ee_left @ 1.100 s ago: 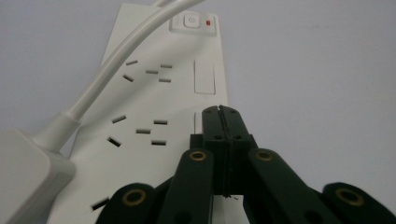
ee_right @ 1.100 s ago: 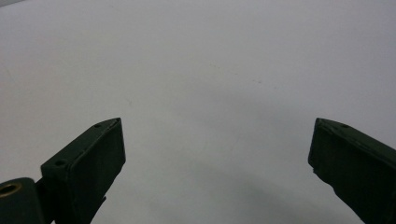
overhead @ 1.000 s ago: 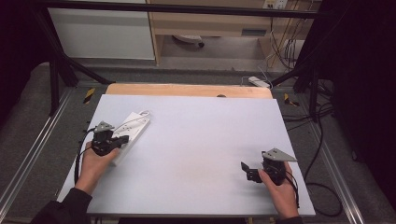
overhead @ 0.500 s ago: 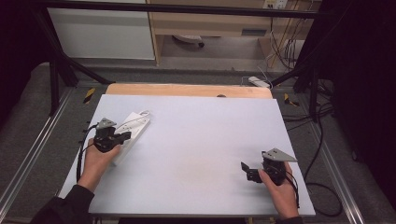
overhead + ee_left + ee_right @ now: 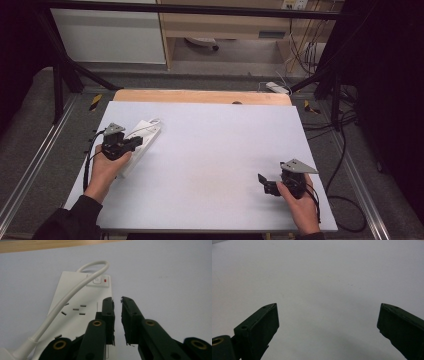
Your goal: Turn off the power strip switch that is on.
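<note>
— What is the left claw [image 5: 117, 302] hovering over?

— A white power strip [image 5: 82, 307] lying flat near the left edge of the surface [image 5: 215, 145], its stiff white cord [image 5: 72, 293] looping over it. The jaws are standing narrow, having just been opening a little, with nothing between them.

— How is it going to handle?

— Rigid, light plastic, I'd guess, smooth and a bit slippery; I'd be taking it across the long edges, not by the cord.

— Any writing?

— I'm seeing a switch [image 5: 98, 280] with a red light; no brand readable.

— And the right claw [image 5: 328, 315]?

— Gaping wide over bare surface, well apart.
</note>
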The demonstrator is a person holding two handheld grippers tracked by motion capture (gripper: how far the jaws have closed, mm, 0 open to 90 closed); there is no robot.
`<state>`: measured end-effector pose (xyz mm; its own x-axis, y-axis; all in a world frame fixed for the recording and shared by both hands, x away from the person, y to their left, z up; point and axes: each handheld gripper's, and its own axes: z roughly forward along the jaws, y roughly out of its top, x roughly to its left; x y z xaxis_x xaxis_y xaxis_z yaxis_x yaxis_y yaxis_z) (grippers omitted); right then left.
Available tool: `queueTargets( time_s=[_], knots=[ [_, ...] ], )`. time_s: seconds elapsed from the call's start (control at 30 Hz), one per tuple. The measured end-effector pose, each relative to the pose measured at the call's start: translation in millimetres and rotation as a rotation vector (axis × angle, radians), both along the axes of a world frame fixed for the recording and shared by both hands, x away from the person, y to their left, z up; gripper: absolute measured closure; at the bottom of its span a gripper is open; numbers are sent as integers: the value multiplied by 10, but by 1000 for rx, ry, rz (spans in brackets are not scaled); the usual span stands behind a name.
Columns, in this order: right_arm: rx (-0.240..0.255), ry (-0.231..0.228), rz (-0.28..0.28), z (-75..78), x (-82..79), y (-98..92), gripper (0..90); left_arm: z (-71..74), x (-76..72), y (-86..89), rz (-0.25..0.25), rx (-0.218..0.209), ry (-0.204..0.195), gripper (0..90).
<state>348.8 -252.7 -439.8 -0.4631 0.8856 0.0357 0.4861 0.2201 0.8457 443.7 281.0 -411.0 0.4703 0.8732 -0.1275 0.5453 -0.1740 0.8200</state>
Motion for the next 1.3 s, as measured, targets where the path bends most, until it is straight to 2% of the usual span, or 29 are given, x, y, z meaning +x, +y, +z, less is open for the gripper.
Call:
queueTargets(
  time_s=[0.03,0.1,0.33,0.4,0.43,0.5,0.6,0.63,0.7,0.9,1.13,1.3],
  knots=[
    [0,1,-1,-1,0,0,43,2,1,-8,1,0,-1,759],
    [2,2,-2,-1,-1,1,43,6,3,-16,-4,5,-2,731],
    [2,3,0,-2,2,-1,43,25,-4,-13,12,-4,-16,484],
    [2,3,0,-1,2,0,43,39,-12,-12,11,-15,-24,405],
    [2,4,1,-1,1,2,43,61,-26,-14,12,-20,-42,381],
    [2,4,0,-1,1,2,43,72,-31,-12,11,-20,-51,330],
    [2,5,-1,-2,0,3,43,102,-50,-3,16,-45,-67,247],
    [2,5,-1,-2,0,3,43,111,-57,1,17,-53,-69,247],
    [1,3,-1,-4,1,5,43,125,-71,6,13,-54,-71,180],
    [2,3,0,0,0,1,43,173,-118,-9,14,-69,-81,126],
    [1,2,0,-1,1,2,42,261,-182,-10,14,-75,-103,109],
    [2,4,-2,-3,1,3,42,294,-229,33,9,-78,-98,97]
  ],
)
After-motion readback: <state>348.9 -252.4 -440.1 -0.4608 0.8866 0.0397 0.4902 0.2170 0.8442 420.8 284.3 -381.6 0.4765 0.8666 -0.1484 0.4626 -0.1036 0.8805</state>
